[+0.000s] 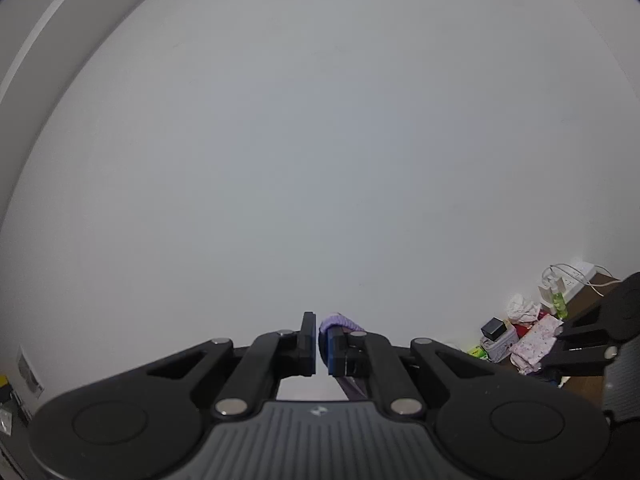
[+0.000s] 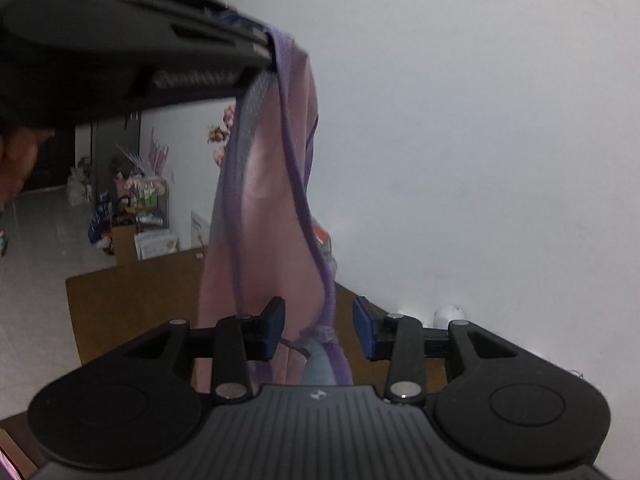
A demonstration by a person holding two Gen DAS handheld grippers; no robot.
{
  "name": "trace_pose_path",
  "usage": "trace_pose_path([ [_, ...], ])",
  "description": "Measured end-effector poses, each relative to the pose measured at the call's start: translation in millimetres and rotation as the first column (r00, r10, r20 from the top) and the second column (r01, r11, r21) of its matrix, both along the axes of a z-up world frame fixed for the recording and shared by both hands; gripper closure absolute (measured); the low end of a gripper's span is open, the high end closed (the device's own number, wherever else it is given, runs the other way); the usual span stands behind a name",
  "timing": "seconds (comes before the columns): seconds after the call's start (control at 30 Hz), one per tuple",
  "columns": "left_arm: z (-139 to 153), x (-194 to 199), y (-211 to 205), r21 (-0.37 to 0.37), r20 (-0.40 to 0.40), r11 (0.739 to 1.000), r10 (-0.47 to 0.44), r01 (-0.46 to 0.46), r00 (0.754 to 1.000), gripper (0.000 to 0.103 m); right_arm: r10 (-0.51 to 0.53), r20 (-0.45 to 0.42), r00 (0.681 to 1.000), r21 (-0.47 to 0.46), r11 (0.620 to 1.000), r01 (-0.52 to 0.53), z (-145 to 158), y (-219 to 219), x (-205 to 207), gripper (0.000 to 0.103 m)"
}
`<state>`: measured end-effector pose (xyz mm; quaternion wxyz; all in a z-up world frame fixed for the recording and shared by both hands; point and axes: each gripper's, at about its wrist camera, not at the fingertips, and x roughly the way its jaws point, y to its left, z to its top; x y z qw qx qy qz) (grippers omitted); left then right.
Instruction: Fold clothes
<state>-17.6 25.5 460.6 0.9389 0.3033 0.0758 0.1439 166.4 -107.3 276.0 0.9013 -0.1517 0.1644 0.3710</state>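
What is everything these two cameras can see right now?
garment: one, pink with purple trim, hanging from the left tool above the table
table: one, brown, below the garment
wall: white, fills most of both views
power strip: one, white, far right on the table by the wall
bottle: one, green, next to the power strip
cloth pile: several pieces, white, red and floral pink, right side of the table
cardboard boxes: a few, on the floor beyond the table
left tool: one, black, blue pads, shut on the purple trim
right tool: one, black, open around the garment's lower part
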Motion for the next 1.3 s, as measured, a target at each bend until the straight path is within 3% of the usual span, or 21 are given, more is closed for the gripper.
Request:
trace_pose_path([
  [0.1,6,-7,7,0.006,0.001,1.000,0.001,-0.001,1.000,0.099,-0.012,-0.039,0.999,-0.026,1.000,0.011,-10,-11,-1,0.067],
  [0.13,6,-9,7,0.004,0.000,1.000,-0.001,0.001,1.000,0.099,-0.014,-0.052,0.999,-0.033,0.999,0.012,-15,-12,-1,0.076],
  [0.17,7,-12,8,0.001,-0.001,1.000,-0.004,0.004,1.000,0.099,-0.016,-0.064,0.998,-0.040,0.999,0.013,-21,-14,0,0.094],
  [0.2,7,-16,6,-0.003,-0.003,1.000,-0.007,0.007,1.000,0.099,-0.026,-0.071,0.997,-0.032,0.999,0.024,-24,-13,2,0.101],
  [0.27,8,-24,-3,-0.012,-0.011,1.000,-0.016,0.015,1.000,0.099,-0.066,-0.061,0.996,-0.008,0.998,0.066,-27,-13,7,0.102],
  [0.33,4,-25,-7,-0.046,-0.029,0.999,-0.023,0.022,0.999,0.099,-0.144,0.001,0.990,0.029,0.989,0.144,-29,12,14,0.102],
  [0.47,-5,-20,5,-0.140,-0.073,0.990,-0.045,0.034,0.996,0.095,-0.273,0.151,0.950,0.220,0.946,0.237,-4,-5,2,0.102],
  [0.53,-10,-17,12,-0.186,-0.094,0.982,-0.057,0.039,0.994,0.093,-0.313,0.202,0.928,0.270,0.929,0.255,8,-10,-6,0.102],
  [0.63,-17,-15,21,-0.291,-0.127,0.953,-0.127,0.085,0.984,0.092,-0.352,0.236,0.906,0.268,0.920,0.287,14,-8,-10,0.102],
  [0.7,-36,4,20,-0.342,-0.149,0.931,-0.189,0.129,0.971,0.091,-0.370,0.251,0.894,0.269,0.914,0.303,15,-7,-10,0.102],
  [1.0,-61,10,-1,-0.385,-0.229,0.888,-0.356,0.251,0.906,0.085,-0.407,0.240,0.881,0.303,0.894,0.331,17,-3,-29,0.102],
  [1.2,-77,20,-7,-0.468,-0.266,0.831,-0.458,0.301,0.848,0.076,-0.403,0.240,0.883,0.317,0.892,0.322,27,-20,-41,0.102],
  [1.3,-82,25,-11,-0.474,-0.282,0.822,-0.482,0.316,0.830,0.073,-0.390,0.251,0.886,0.312,0.899,0.307,30,-22,-48,0.102],
])
